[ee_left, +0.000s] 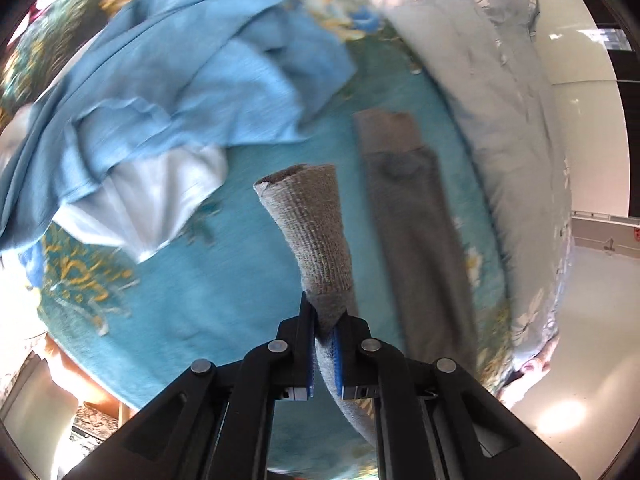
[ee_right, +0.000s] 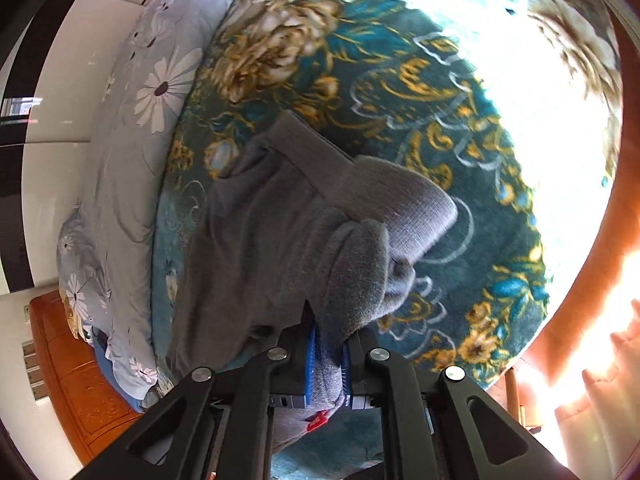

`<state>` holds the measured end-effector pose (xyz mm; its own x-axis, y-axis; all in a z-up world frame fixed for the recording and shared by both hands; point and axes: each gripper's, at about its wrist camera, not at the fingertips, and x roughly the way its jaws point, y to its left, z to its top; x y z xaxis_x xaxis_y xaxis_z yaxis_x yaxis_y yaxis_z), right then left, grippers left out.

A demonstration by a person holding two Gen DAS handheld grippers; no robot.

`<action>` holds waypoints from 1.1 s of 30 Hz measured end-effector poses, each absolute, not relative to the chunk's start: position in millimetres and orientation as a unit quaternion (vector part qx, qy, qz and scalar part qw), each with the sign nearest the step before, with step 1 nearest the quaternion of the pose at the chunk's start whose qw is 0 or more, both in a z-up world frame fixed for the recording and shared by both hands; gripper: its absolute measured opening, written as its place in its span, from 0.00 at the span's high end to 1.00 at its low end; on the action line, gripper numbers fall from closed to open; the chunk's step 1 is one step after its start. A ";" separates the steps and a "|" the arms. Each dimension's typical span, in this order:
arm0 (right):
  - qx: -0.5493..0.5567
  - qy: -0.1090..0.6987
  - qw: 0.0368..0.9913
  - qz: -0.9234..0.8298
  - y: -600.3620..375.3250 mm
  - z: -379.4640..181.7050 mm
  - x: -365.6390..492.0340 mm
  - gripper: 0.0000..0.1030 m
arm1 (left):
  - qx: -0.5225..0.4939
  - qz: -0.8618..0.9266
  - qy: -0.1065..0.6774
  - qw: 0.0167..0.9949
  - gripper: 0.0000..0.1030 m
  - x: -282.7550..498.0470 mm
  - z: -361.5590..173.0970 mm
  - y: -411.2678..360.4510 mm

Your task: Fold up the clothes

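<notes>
Left tongs: the left gripper is clamped on a grey sock; the blue pads pinch the cloth near one end, and the ribbed open cuff points toward 11 o'clock above the blanket.
Right tongs: the right gripper is closed on a grey garment, with fuzzy grey cloth bunched between the blue pads; a ribbed cuff of that cloth juts toward 2 o'clock.
Sock: held up off the bed in the left view, its lower end hanging down between the fingers toward 6 o'clock.
Grey garment on the bed: in the left view a long grey piece lies flat, just at 3 o'clock of the sock, running from 12 to 5 o'clock; whether it is the same piece the right tongs hold, I cannot tell.
Blue garment: a crumpled light blue cloth with a white lining lies at 10 o'clock, blurred.
Blanket: a teal blanket with gold flowers covers the bed under everything.
Quilt: a pale quilt with white daisies lies along the edge at 2 o'clock in the left view, at 9 o'clock in the right view.
</notes>
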<state>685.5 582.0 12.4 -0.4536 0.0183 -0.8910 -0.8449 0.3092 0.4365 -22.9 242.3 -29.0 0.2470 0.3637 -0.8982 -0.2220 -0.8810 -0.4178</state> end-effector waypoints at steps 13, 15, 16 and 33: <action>-0.345 0.696 0.409 0.479 718.9 -29.8 607.5 0.90 | -0.777 0.601 0.039 0.183 0.93 -54.5 -61.5 404.6; -0.356 0.694 0.411 0.472 732.2 -42.2 598.4 0.90 | -0.780 0.599 0.046 0.176 0.93 -57.1 -71.5 424.0; -0.361 0.694 0.411 0.468 738.5 -48.9 593.8 0.90 | -0.781 0.598 0.052 0.175 0.93 -57.9 -75.9 433.6; -0.416 0.652 0.407 0.487 768.2 -89.1 558.4 0.60 | -0.766 0.570 0.027 0.296 0.56 -61.0 -78.5 473.3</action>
<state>558.4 768.2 -89.1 -0.3228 -0.1470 -0.9350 -0.9382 0.1798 0.2957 -61.0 473.3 -78.5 0.3477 0.2960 -0.8896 -0.3800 -0.8229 -0.4224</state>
